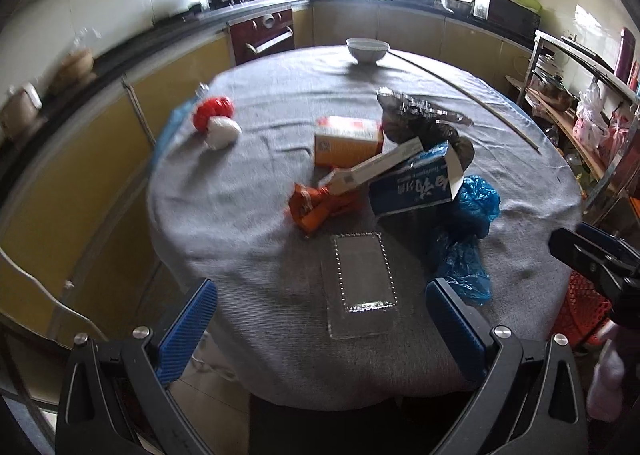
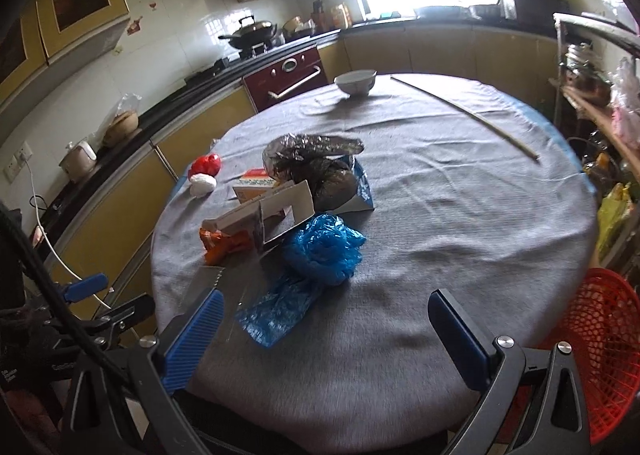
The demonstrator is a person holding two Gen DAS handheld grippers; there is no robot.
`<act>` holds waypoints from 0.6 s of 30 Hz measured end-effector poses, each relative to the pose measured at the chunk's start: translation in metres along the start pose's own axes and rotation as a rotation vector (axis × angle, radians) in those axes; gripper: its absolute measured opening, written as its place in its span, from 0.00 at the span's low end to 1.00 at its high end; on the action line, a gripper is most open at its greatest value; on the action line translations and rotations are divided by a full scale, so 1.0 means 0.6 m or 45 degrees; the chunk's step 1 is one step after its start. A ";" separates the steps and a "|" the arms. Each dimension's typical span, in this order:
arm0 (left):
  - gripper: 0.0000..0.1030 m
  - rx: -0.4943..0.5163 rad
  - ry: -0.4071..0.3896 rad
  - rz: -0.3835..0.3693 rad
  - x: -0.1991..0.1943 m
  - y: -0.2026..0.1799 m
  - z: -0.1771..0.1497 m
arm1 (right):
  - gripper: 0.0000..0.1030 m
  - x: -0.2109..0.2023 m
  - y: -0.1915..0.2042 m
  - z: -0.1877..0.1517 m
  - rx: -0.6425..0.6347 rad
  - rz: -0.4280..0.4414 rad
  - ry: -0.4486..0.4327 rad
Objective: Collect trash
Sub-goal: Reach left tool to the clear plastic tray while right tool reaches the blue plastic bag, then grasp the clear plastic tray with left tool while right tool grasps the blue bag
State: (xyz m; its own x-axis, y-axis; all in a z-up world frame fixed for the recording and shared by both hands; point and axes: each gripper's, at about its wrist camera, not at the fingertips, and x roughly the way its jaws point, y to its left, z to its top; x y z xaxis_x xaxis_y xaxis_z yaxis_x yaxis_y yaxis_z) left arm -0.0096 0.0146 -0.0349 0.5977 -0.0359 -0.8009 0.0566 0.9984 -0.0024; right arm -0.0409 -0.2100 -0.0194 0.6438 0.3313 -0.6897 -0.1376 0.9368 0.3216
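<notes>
A: Grippers?
B: Left gripper (image 1: 320,319) and right gripper (image 2: 326,335) both hung over the near table (image 2: 440,215) edge, jaws spread, holding nothing.
A: Trash?
B: Nearest, a clear tray (image 1: 360,287) between the left fingers. Beside it a blue bag (image 2: 316,259). Beyond, an orange wrapper (image 1: 320,207), cartons (image 1: 408,183), foil bag (image 2: 312,159).
A: Farther?
B: Red-white bundle (image 1: 216,119) at left, bowl (image 2: 356,81) at far edge. Red basket (image 2: 608,355) beside the table, right.

Your round table (image 1: 248,223) wears a grey cloth; on it lie a bowl (image 1: 367,49), stick (image 1: 464,95), boxes (image 1: 347,140), blue bags (image 1: 468,223) and a clear tray (image 1: 360,287).
</notes>
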 end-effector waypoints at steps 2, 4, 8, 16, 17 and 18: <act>1.00 -0.004 0.034 -0.040 0.017 0.000 0.004 | 1.00 0.023 -0.004 0.008 0.000 0.013 0.015; 1.00 -0.004 0.062 -0.079 0.036 -0.003 0.009 | 0.99 0.046 -0.007 0.018 -0.004 0.030 0.026; 1.00 -0.011 0.124 -0.106 0.072 -0.006 0.016 | 0.93 0.101 -0.018 0.034 -0.002 0.076 0.070; 1.00 -0.059 0.230 -0.147 0.126 -0.002 0.017 | 0.79 0.191 -0.036 0.046 0.021 0.189 0.188; 1.00 -0.063 0.241 -0.155 0.131 -0.003 0.018 | 0.75 0.197 -0.035 0.047 0.024 0.204 0.195; 0.97 -0.068 0.251 -0.168 0.135 -0.004 0.018 | 0.73 0.204 -0.033 0.047 0.028 0.226 0.206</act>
State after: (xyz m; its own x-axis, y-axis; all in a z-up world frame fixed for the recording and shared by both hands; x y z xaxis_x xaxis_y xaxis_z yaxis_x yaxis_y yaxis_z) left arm 0.0472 0.0091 -0.0933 0.4197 -0.1619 -0.8931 0.0780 0.9868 -0.1422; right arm 0.0621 -0.1913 -0.0921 0.4820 0.5061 -0.7152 -0.2201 0.8601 0.4603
